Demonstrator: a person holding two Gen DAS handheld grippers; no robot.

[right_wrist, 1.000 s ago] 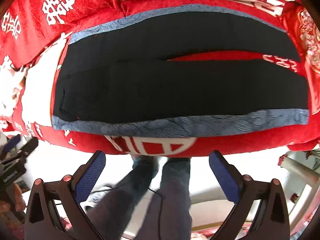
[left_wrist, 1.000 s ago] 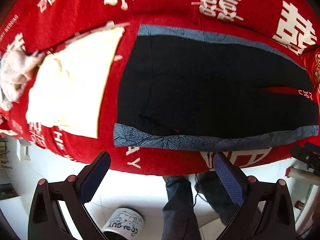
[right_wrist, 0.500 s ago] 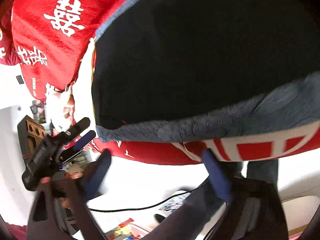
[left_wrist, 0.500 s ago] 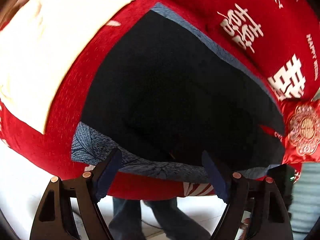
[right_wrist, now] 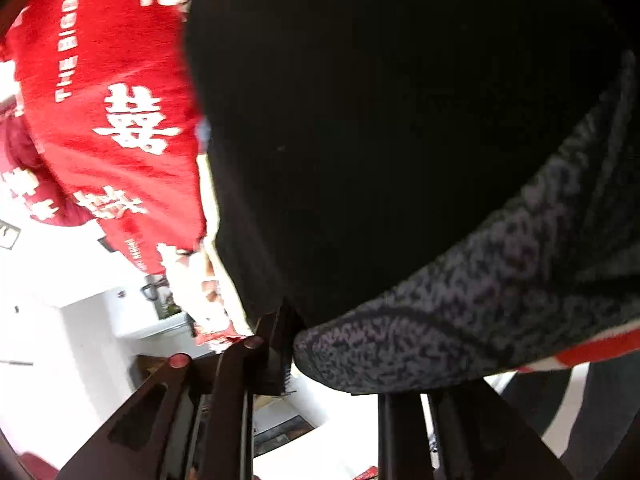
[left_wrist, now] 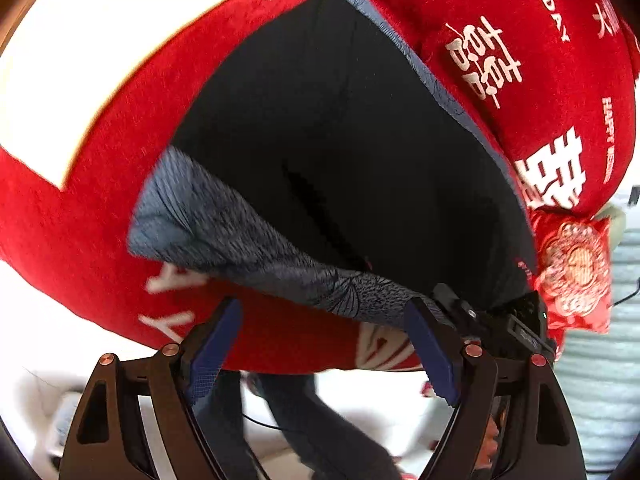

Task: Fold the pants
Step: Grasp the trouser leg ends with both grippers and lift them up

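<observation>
Black pants w/ grey patterned side stripe lie flat across a bed under a red blanket printed w/ white characters. Left claw is spread, pads apart just below the bed's edge, nothing between them, stripe right above. Right claw, seen at the stripe's far end in the left view, has just been closing; its jaws are pressed nearly together at the pants' near edge, where black cloth meets stripe, apparently pinching it. Around: a cream cloth beside the pants, red embroidered pillow, the person's jeans-clad legs below on white floor.
</observation>
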